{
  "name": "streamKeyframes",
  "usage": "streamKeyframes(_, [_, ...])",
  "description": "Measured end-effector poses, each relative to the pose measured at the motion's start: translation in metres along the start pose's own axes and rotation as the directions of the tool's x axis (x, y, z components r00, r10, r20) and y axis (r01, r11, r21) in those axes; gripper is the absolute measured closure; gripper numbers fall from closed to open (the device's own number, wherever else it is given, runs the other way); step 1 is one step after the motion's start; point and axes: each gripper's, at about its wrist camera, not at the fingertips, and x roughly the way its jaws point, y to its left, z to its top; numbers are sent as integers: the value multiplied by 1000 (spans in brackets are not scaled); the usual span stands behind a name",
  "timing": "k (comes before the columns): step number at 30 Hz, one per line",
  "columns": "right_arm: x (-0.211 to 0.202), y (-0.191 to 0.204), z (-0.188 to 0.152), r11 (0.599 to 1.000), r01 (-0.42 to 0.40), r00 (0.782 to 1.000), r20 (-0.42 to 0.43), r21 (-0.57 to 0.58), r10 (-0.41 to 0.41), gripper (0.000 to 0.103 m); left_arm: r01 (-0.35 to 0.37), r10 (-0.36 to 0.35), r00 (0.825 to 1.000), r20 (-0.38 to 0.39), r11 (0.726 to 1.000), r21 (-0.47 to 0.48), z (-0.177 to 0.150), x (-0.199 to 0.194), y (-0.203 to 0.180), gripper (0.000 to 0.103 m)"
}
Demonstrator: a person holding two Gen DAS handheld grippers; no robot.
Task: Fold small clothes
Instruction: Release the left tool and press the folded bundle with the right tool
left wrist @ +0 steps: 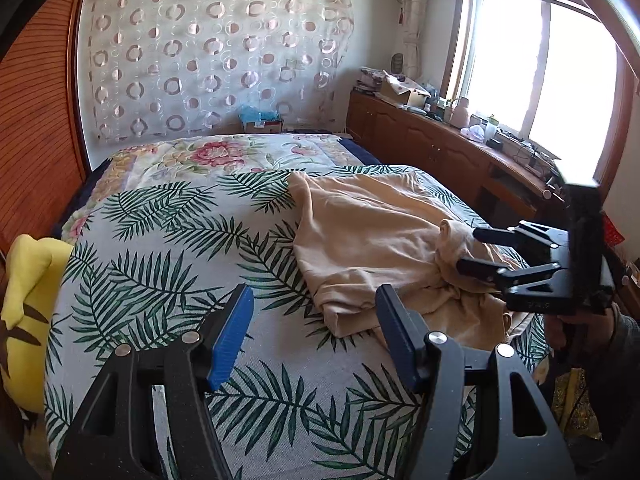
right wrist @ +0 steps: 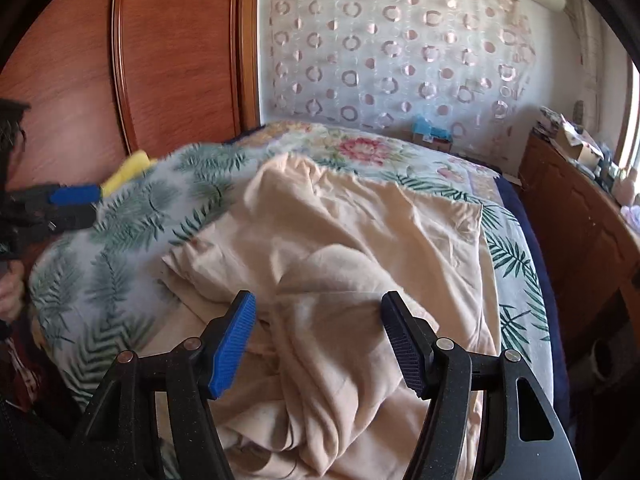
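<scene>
Bedroom; the working surface is a bed (left wrist: 132,248) under a palm-leaf sheet, and its near edge is cut off by the frame in both views.

Left tongs (left wrist: 316,336): jaws stand wide, nothing between them, only bare leaf-print sheet beneath. The peach garment (left wrist: 372,236) lies ahead and to the right of these tongs, its nearest folded corner just beyond the right finger; contact cannot be confirmed.

Right tongs (right wrist: 320,340): jaws wide apart, poised directly over the garment's bunched near end, with a ridge of cloth rising between the fingers. The pads are not seen pressing on it. From the left wrist view the right tongs (left wrist: 472,250) enter from the right, tips over the rumpled heap; the hand (left wrist: 576,332) behind them is largely hidden by the black frame.

The garment's type cannot be made out: the near part is crumpled, the far part spread flatter toward the floral quilt (left wrist: 200,156). The right wrist view is motion-blurred on its left side, where the left tongs (right wrist: 74,206) appear only as a smear.

Left of the left tongs, a yellow soft toy (left wrist: 28,300) is partly cut off at the bed edge. Farther off, a circle-patterned curtain (left wrist: 216,52); at far right a cluttered wooden cabinet (left wrist: 420,136) below an overexposed window (left wrist: 540,64).
</scene>
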Motion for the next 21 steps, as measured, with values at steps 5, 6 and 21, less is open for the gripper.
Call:
streamKeyframes(5, [15,-15,-15,991,132,989,-59,-25,-133,88,5,-5,1000,-11,1000,1,-6,2,2,39])
streamKeyframes(6, [8,-22,-17,992,126,991,-50,4,-126,89,4,-4,1000,-13,1000,3,-6,3,2,39])
streamKeyframes(21, [-62,-83,-63,953,208,978,-55,220,-200,69,9,-9,1000,-3,1000,0,-8,4,0,39])
